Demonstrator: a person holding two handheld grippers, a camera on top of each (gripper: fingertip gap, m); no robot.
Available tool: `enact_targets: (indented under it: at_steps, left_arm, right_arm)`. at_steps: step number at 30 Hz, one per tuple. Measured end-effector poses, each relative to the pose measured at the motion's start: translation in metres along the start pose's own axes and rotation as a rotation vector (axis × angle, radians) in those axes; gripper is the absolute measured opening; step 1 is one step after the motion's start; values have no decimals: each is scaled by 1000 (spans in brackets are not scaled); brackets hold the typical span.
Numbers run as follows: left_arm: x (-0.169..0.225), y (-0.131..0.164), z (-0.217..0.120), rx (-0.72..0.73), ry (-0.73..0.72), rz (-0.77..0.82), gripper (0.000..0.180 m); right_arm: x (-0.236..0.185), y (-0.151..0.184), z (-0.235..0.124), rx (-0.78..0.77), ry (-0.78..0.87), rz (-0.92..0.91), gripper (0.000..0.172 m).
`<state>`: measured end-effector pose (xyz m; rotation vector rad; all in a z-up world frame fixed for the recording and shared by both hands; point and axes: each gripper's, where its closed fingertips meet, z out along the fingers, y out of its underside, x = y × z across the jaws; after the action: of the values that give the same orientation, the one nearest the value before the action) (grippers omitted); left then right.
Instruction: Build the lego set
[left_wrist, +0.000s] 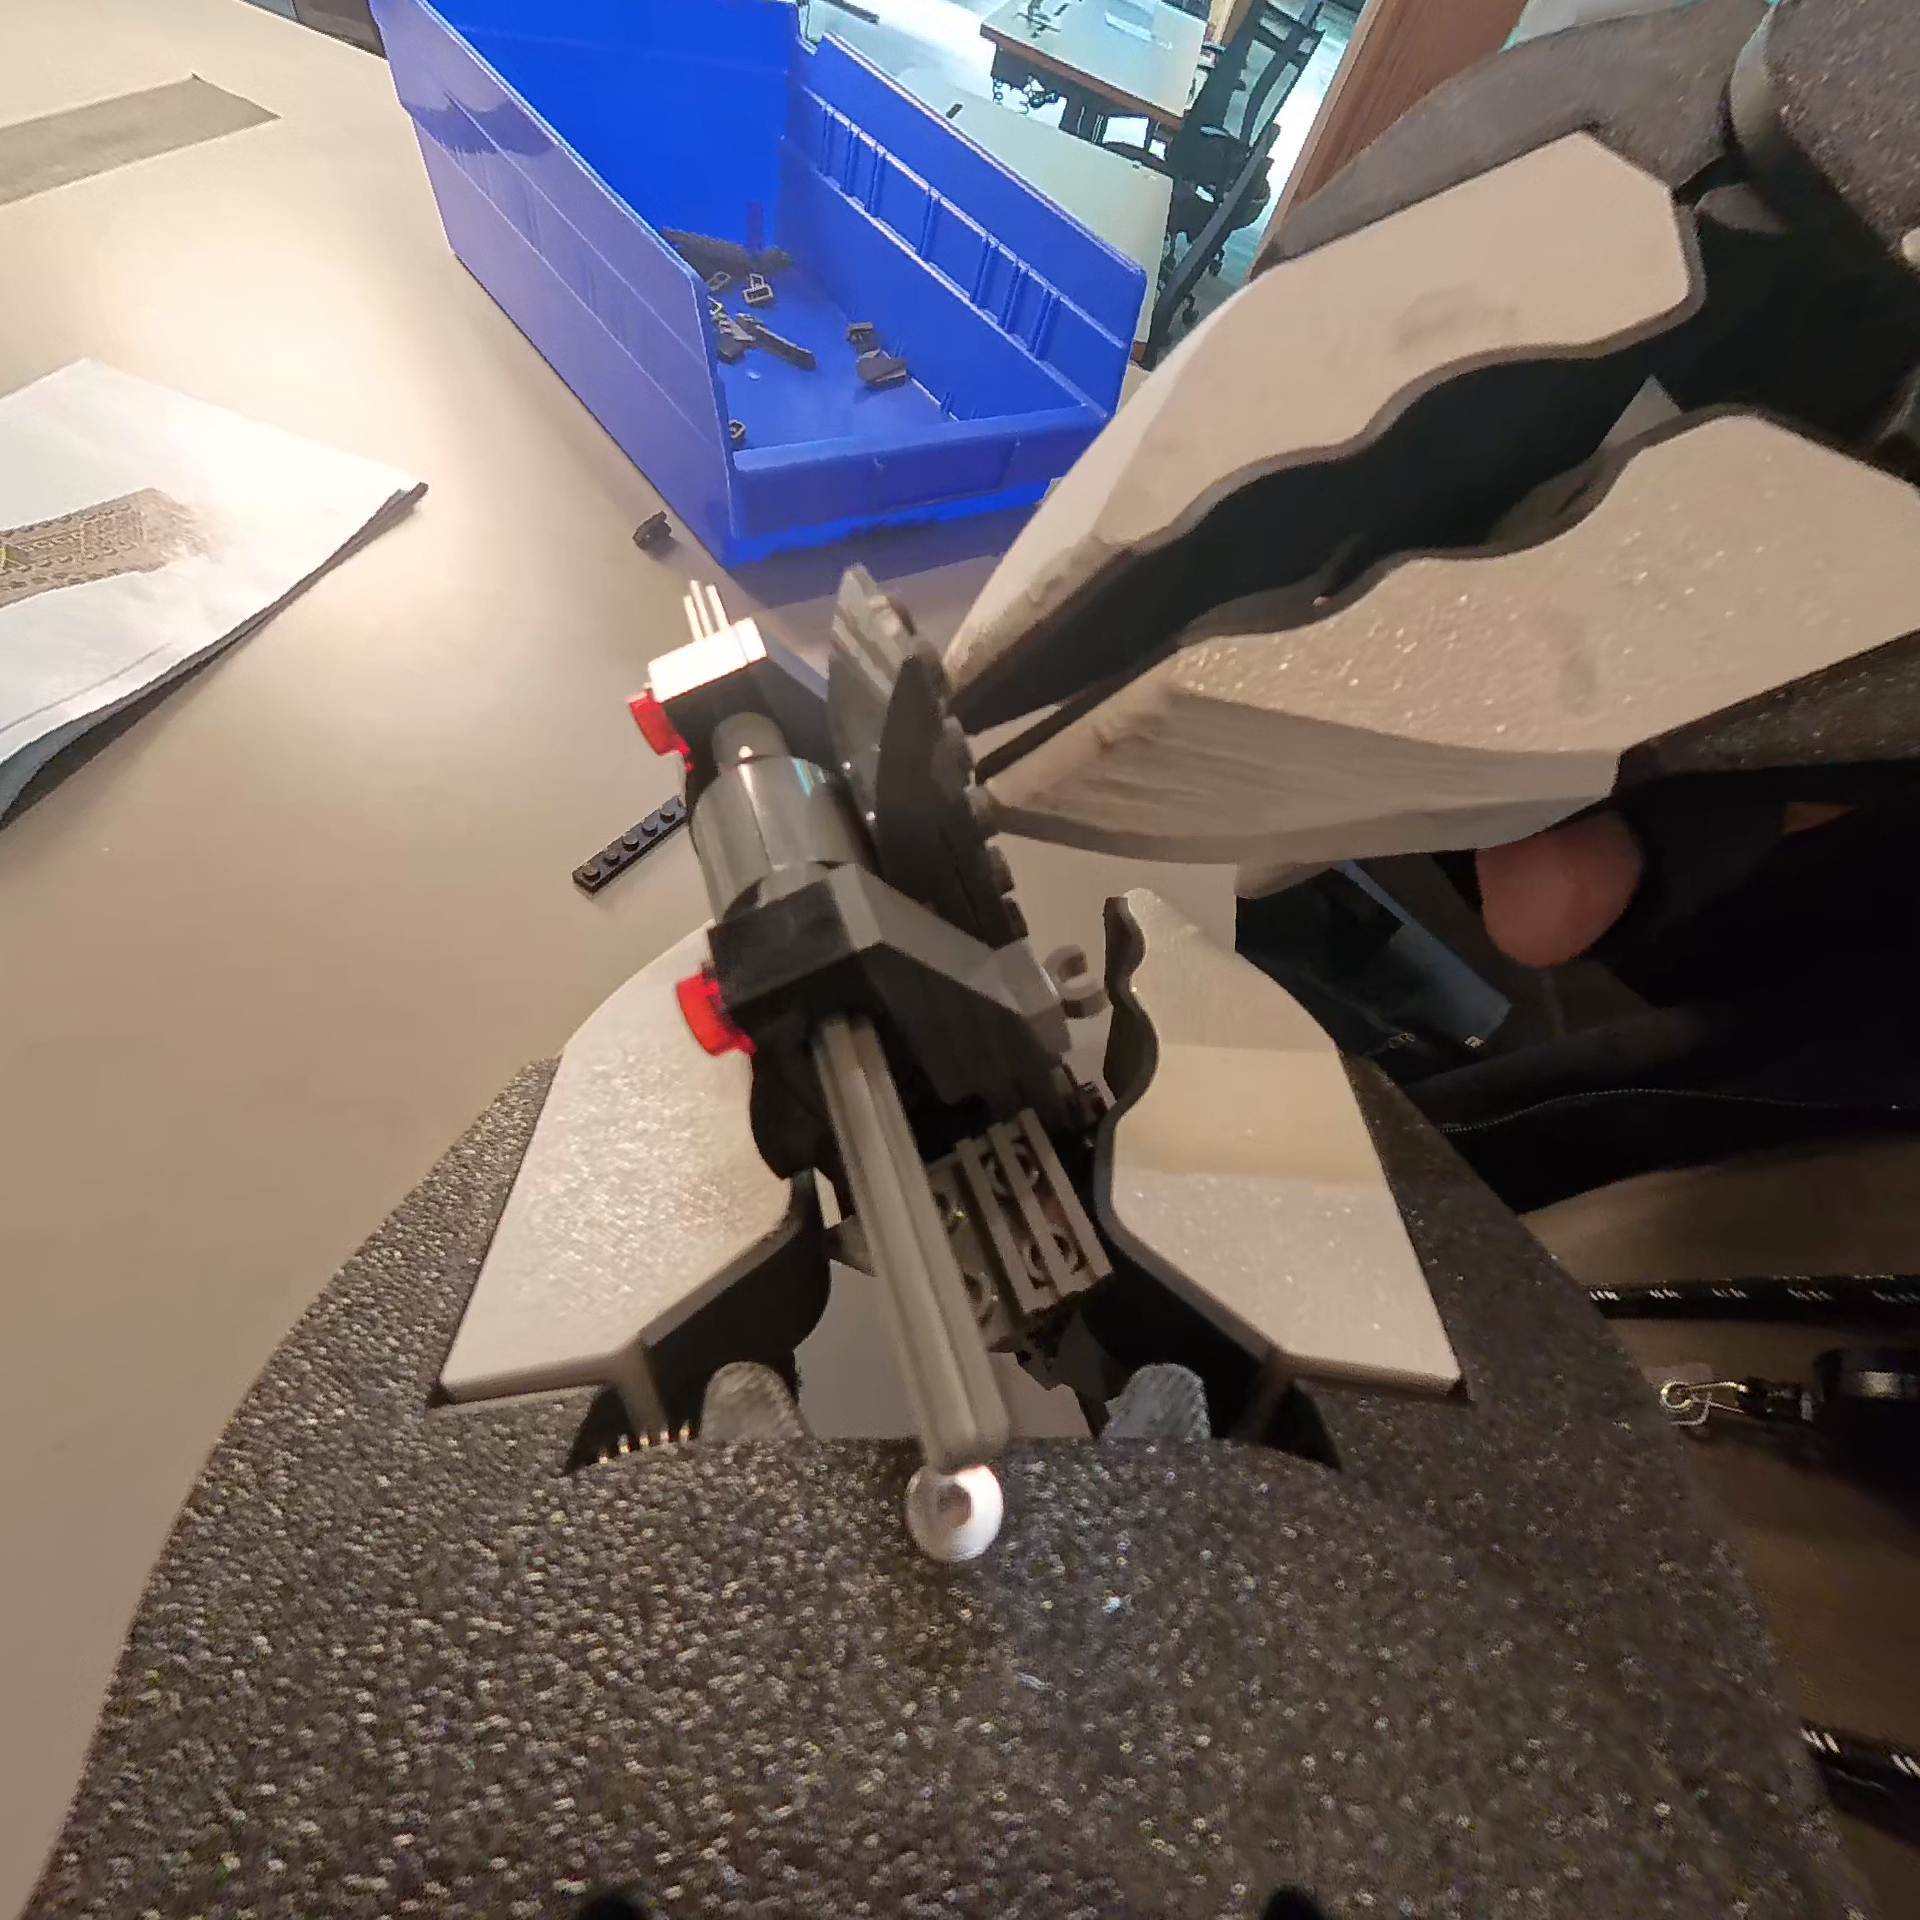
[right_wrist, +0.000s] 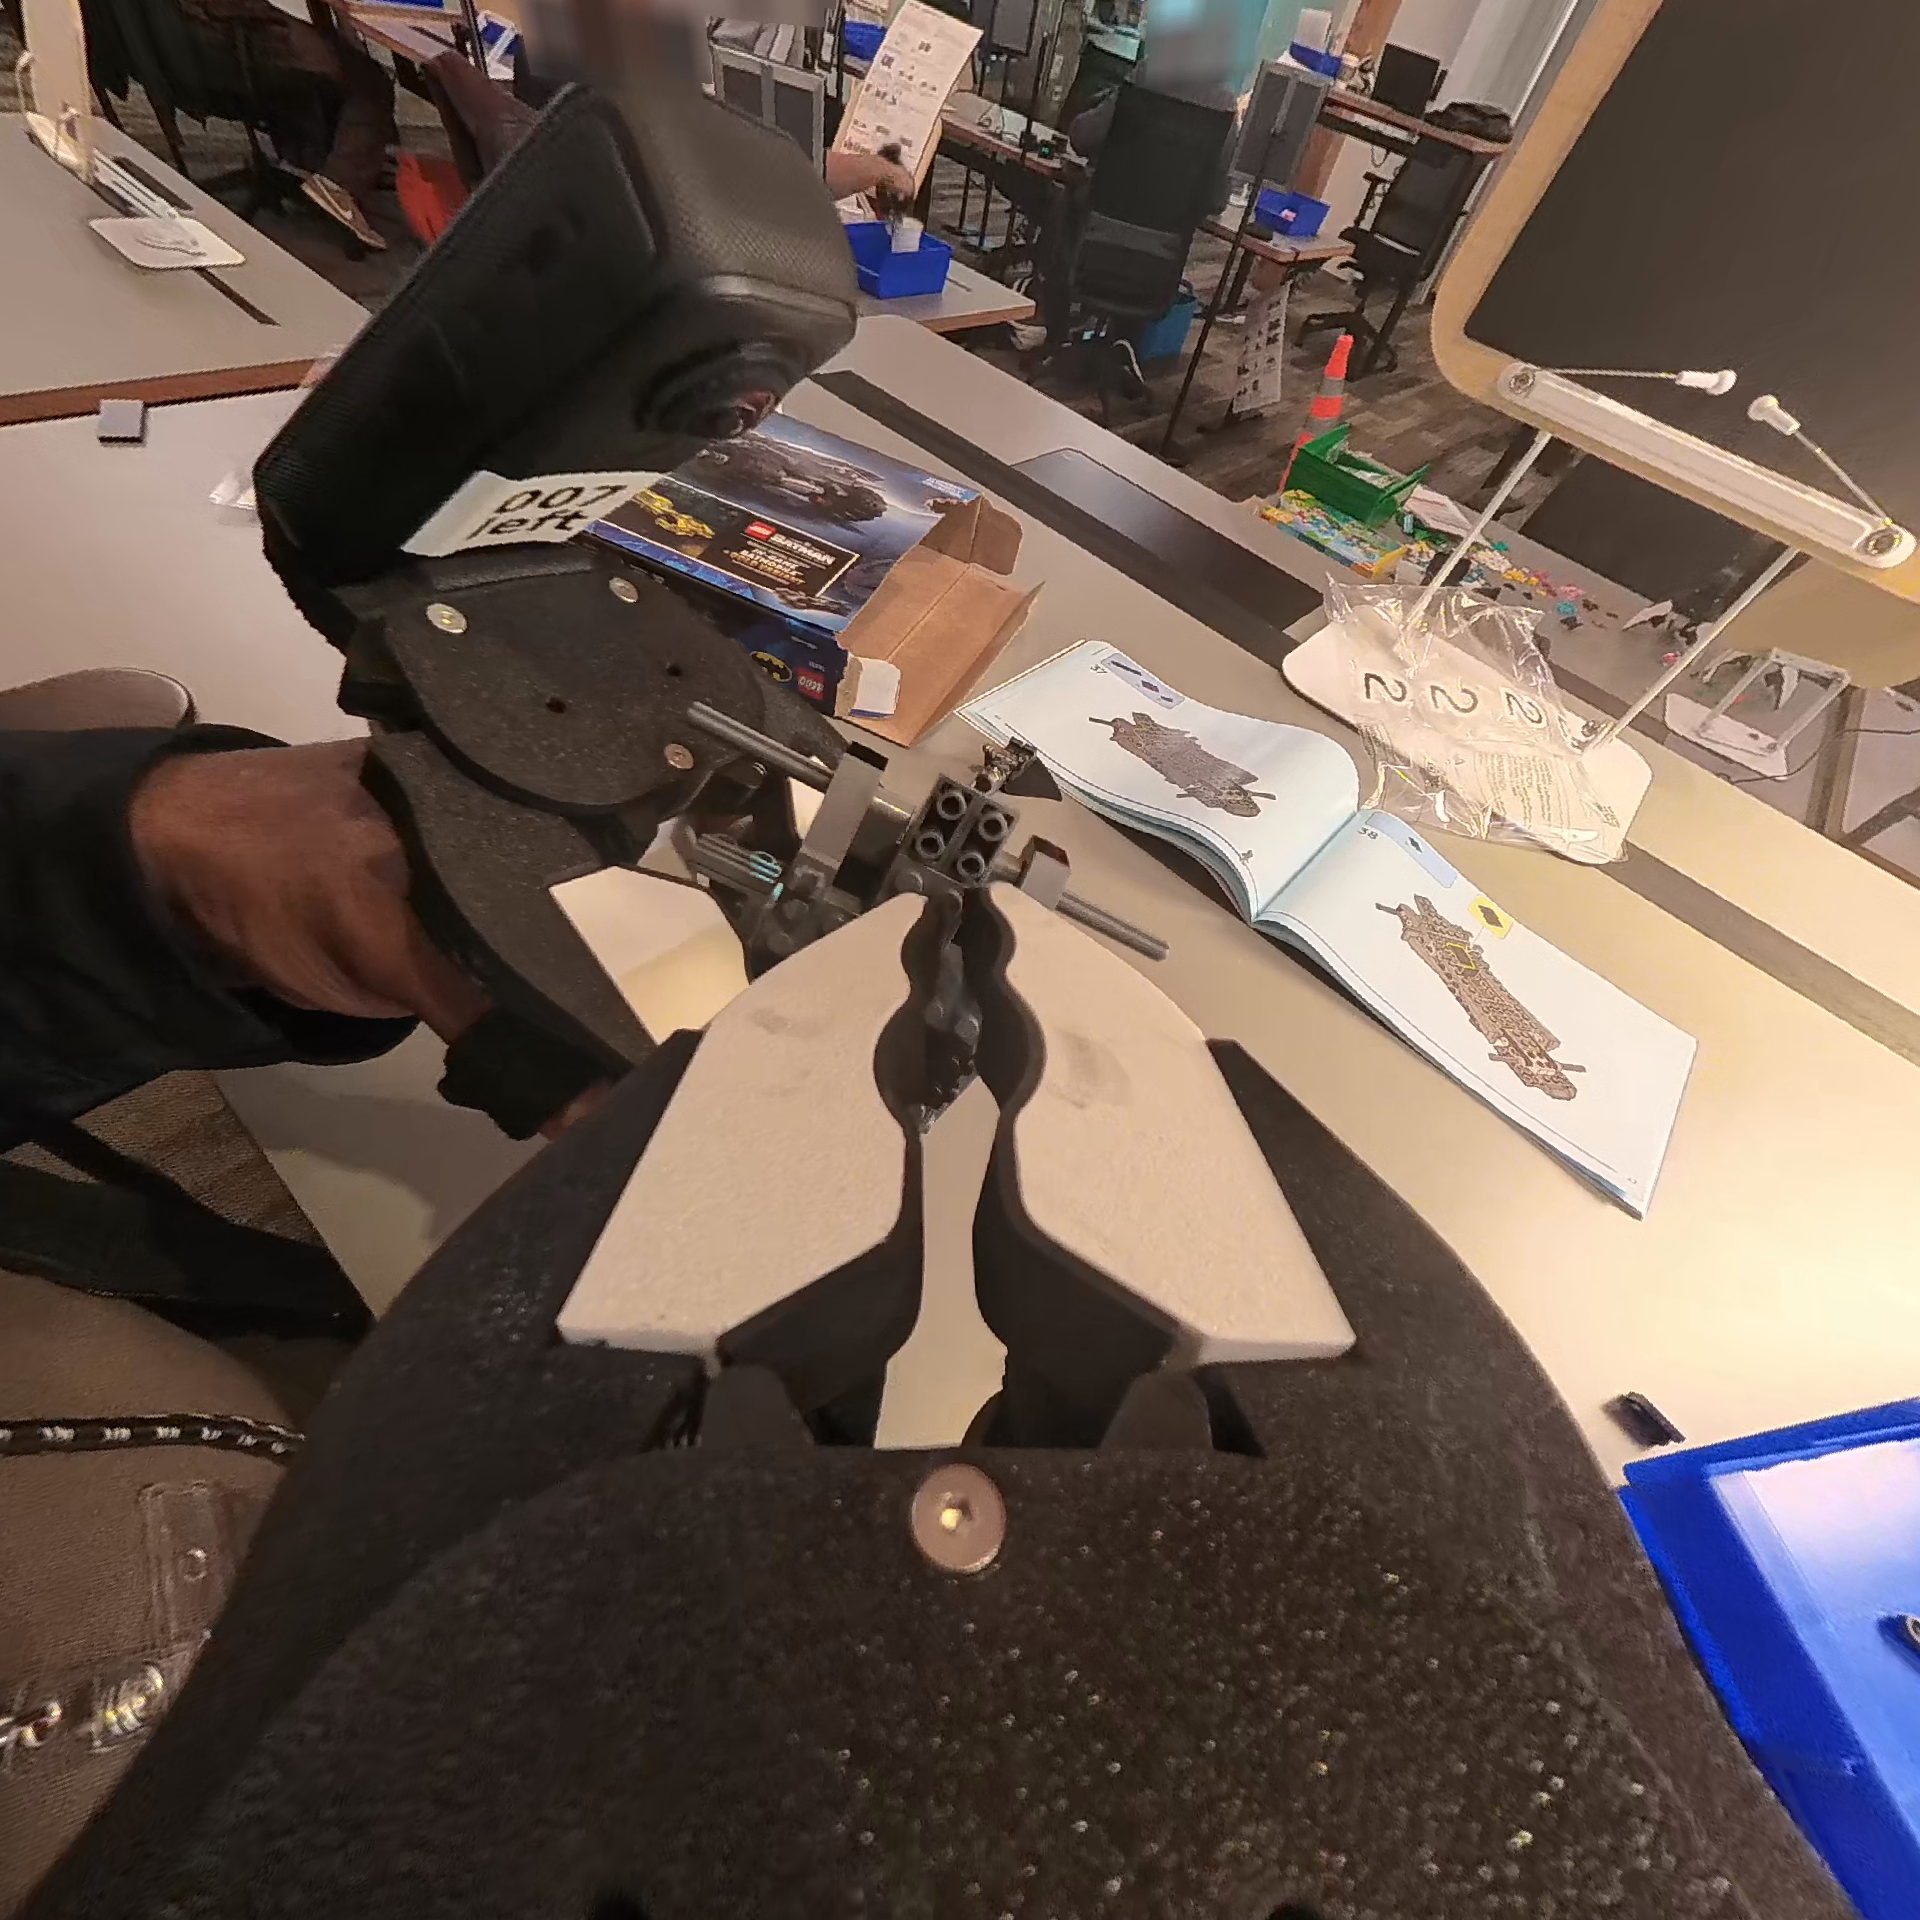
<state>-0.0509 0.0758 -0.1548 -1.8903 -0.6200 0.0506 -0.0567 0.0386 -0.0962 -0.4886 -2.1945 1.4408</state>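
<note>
Grainy black foam fills the bottom of both wrist views, cutting off each tool's rear. At centre of the left view, the left gripper (left_wrist: 940, 1049) stands spread around a grey and black brick model (left_wrist: 831, 894) with red studs; its two pale fingers (left_wrist: 644, 1174) flank the model's lower end, but dark shadow hides whether the pads truly press. A grey axle (left_wrist: 904, 1247) with a white ball tip runs down toward the lens, slightly blurred. From the upper right, the right gripper (left_wrist: 961, 732) comes in slanted, its tips nearly together on a thin dark plate (left_wrist: 920, 769) at the model's side — in its own view the right gripper (right_wrist: 951, 925) is clenched on that plate (right_wrist: 945, 997), whose far end is lost between the pads. A gloved hand (right_wrist: 281, 894) grips the left tool at mid left, sleeve cut by the frame edge. Beyond lie an open booklet (right_wrist: 1351, 862) and, at upper centre of the left view, a blue bin (left_wrist: 790, 312) of small dark parts — too small to identify.
</note>
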Motion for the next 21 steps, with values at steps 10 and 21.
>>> enact_targets:
  at_steps: [10, 21]
  left_arm:
    - [5, 6, -1, -24, 8, 33, 55]
    - [6, 8, -8, -67, -40, 147, 55]
  right_arm:
    - [-6, 2, -1, -11, -17, -3, 3]
    - [-12, -1, -6, 5, -23, 8, 3]
